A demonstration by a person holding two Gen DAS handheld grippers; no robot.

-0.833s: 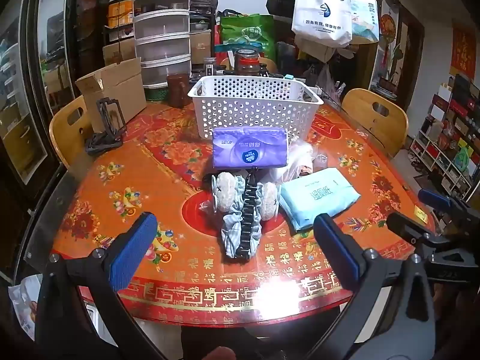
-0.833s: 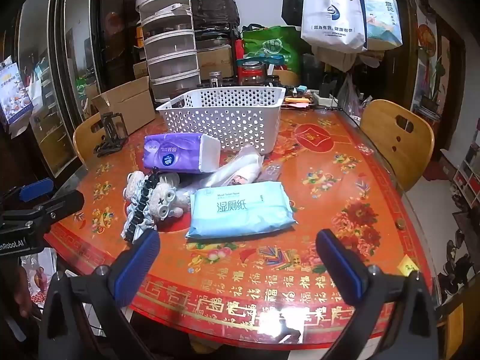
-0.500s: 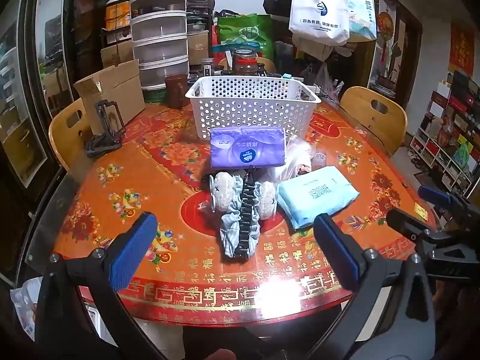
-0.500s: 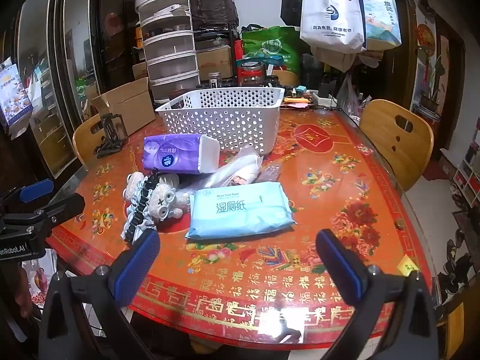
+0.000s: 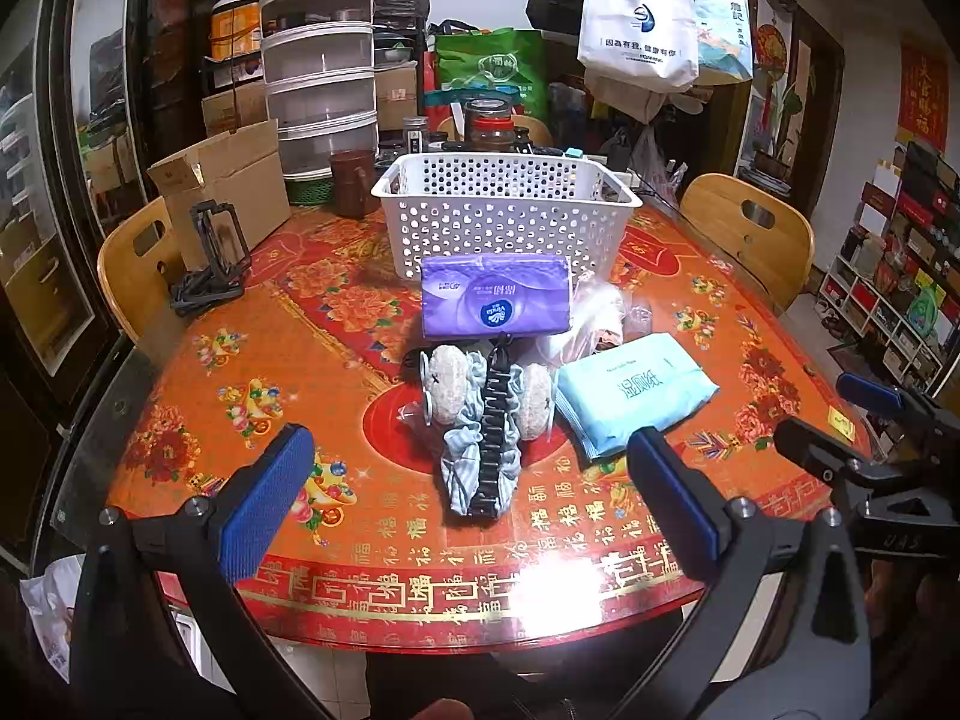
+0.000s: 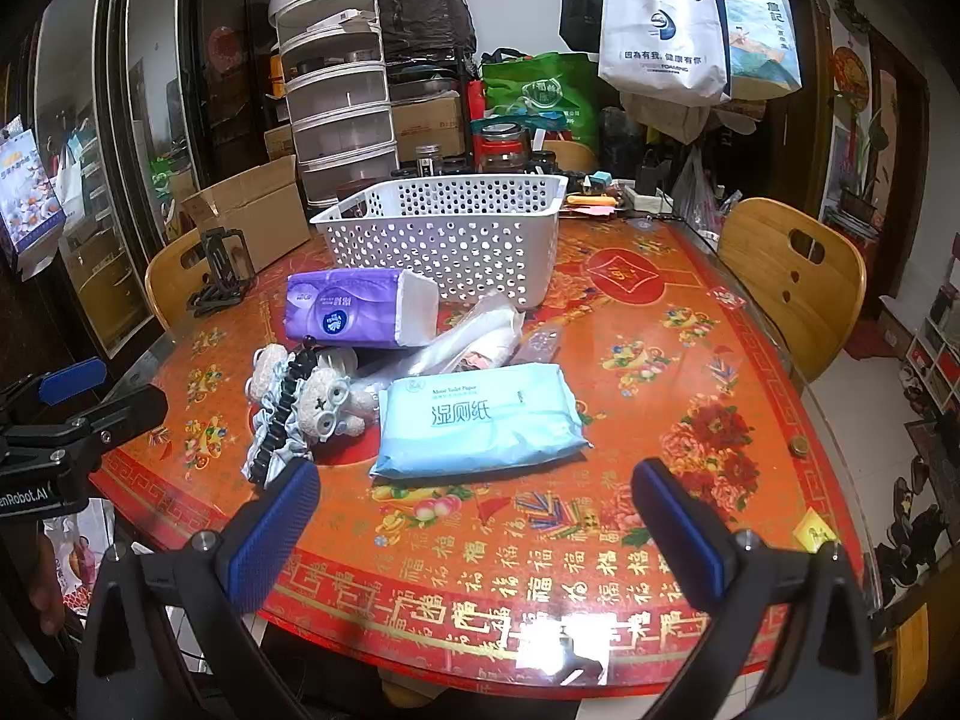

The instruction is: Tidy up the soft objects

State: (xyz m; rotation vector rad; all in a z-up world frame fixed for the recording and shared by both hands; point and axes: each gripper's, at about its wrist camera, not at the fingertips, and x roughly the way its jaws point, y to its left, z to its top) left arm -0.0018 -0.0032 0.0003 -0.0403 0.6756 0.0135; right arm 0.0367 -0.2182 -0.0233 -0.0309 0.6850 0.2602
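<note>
Ahead of my left gripper (image 5: 468,504) the table (image 5: 240,372) lies bare on the left side. The scrunchie (image 5: 483,456) and plush (image 5: 447,384) lie straight ahead, tissue pack (image 5: 495,297) touching the basket (image 5: 504,210) behind them. My right gripper (image 6: 474,525) has bare tabletop to its right; the wipes (image 6: 477,420) lie just ahead.

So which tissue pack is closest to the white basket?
The purple tissue pack. It lies just in front of the white basket, while the light blue wet-wipe pack lies nearer the right gripper.
</note>
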